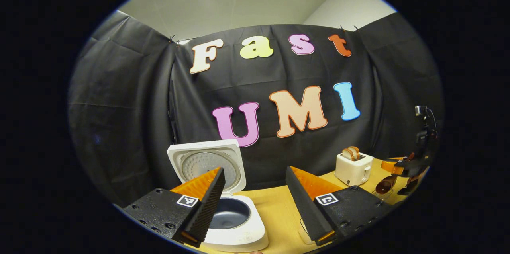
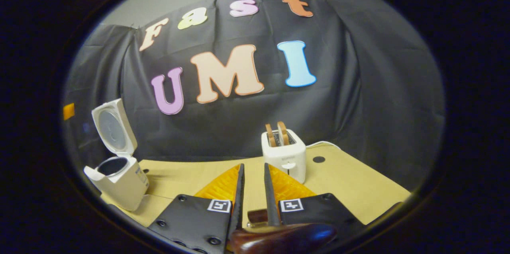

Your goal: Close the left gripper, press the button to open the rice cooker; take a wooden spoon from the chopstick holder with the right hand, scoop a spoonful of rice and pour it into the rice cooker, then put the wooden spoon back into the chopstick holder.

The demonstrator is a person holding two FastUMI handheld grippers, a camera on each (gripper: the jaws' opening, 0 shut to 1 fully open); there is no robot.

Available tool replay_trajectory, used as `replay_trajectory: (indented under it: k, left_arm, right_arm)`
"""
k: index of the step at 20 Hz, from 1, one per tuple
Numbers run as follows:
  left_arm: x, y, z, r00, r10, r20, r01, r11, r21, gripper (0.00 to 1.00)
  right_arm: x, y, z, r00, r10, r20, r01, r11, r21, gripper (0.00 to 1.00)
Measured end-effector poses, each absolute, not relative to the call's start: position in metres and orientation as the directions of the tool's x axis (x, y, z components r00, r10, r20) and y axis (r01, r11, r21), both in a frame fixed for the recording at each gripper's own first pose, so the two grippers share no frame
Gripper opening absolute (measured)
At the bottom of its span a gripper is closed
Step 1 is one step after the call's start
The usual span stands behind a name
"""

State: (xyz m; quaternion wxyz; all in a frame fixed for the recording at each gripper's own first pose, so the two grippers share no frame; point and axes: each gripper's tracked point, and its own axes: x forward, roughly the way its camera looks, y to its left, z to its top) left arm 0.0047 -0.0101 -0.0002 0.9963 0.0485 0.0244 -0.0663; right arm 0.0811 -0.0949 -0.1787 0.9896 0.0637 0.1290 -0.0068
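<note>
**Cooker open, spoon in my right gripper**

On my left gripper view, the left gripper (image 1: 255, 190) hangs with its fingers spread wide and nothing between them. Just below and ahead sits the rice cooker (image 1: 235, 222) on the desk (image 1: 279, 210), lid standing upright and the dark inner pot showing. Farther right I see a toaster (image 1: 353, 167) with bread in its slots, and beyond it the other gripper with a dark spoon bowl beneath it.

On my right gripper view, the right gripper (image 2: 252, 190) has its fingers drawn nearly together on the wooden spoon (image 2: 279, 236), whose dark handle lies between them at the bottom edge. The cooker stands well off to the left.
</note>
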Motion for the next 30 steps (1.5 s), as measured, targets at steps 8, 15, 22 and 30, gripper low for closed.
replay_trajectory:
  k: [8, 15, 22, 30]
  left_arm:
    - [-0.007, 0.047, -0.016, 0.997, -0.034, -0.069, 0.036, 0.999, 0.028, 0.94]
    - [-0.021, 0.100, -0.024, 0.996, 0.033, -0.086, -0.028, 0.997, 0.068, 0.90]
    - [-0.019, 0.134, -0.033, 0.994, 0.047, -0.101, -0.038, 0.995, 0.088, 0.94]
    - [-0.009, 0.147, -0.039, 0.994, 0.015, -0.105, -0.006, 0.996, 0.086, 0.90]
  right_arm:
    - [0.068, 0.017, -0.184, 0.927, 0.201, -0.318, -0.128, 0.963, 0.236, 0.31]
    - [0.055, 0.076, -0.247, 0.879, 0.223, -0.421, -0.173, 0.973, 0.153, 0.29]
    - [0.046, 0.097, -0.278, 0.858, 0.166, -0.486, -0.136, 0.986, 0.098, 0.29]
    - [0.030, 0.107, -0.298, 0.811, 0.178, -0.558, 0.068, 0.917, 0.392, 0.32]
